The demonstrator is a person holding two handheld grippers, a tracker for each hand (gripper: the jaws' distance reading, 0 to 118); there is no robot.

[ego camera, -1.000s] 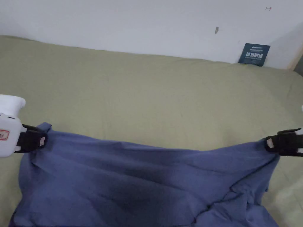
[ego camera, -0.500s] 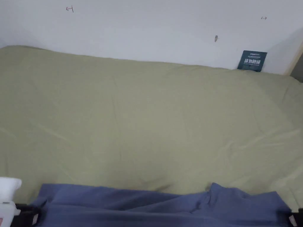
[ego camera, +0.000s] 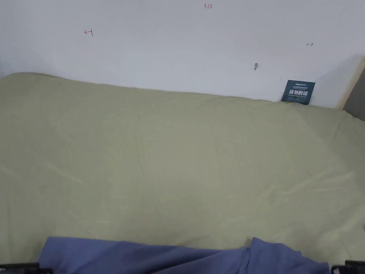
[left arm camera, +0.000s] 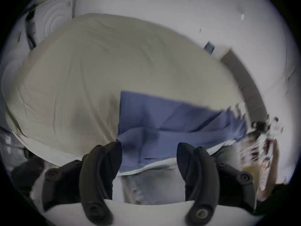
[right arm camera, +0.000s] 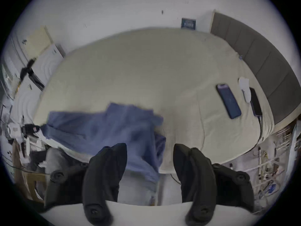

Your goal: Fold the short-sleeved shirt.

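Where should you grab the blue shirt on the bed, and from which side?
Probably take the shirt by its two end corners: left tool from the left end, right tool from the right. It lies stretched sideways along the near edge of the bed, so each end faces an open tool.

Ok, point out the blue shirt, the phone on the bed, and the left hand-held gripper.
blue shirt (left arm camera: 171, 123): left gripper view, middle of the fabric.
phone (right arm camera: 228, 101): right gripper view, centre of its screen.
left hand-held gripper (left arm camera: 149, 153): left gripper view, midway between its open jaws.
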